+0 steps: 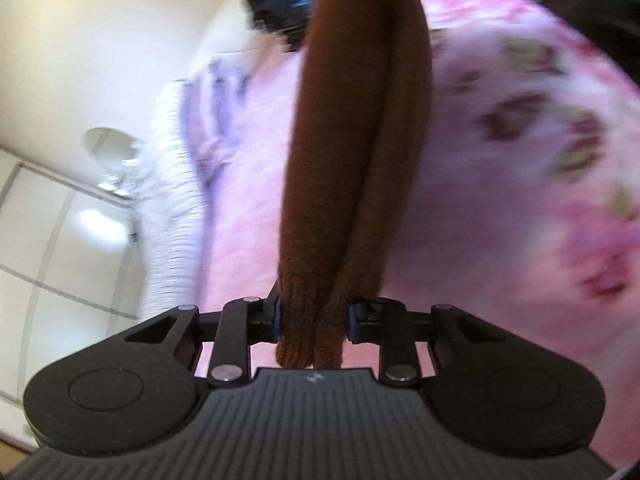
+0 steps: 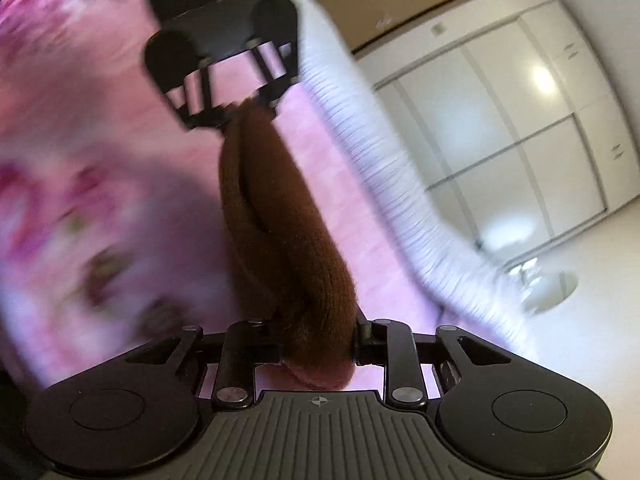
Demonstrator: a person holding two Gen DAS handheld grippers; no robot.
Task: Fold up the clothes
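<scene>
A brown knitted garment point(image 1: 352, 152) stretches as a bunched rope between my two grippers, held in the air above the pink bed. My left gripper point(image 1: 314, 322) is shut on one end of it, the ribbed hem poking out behind the jaws. My right gripper point(image 2: 318, 344) is shut on the other end of the brown garment point(image 2: 280, 232). In the right wrist view the left gripper point(image 2: 232, 116) shows at the far end of the cloth, clamped on it. The middle of the garment sags and folds on itself.
A pink floral bedspread point(image 1: 540, 168) lies below, blurred by motion. A white striped cloth point(image 2: 384, 184) lies along the bed's edge. White wardrobe doors point(image 2: 520, 128) and pale floor lie beyond. A dark blue blurred shape point(image 1: 280, 4) sits past the garment's far end.
</scene>
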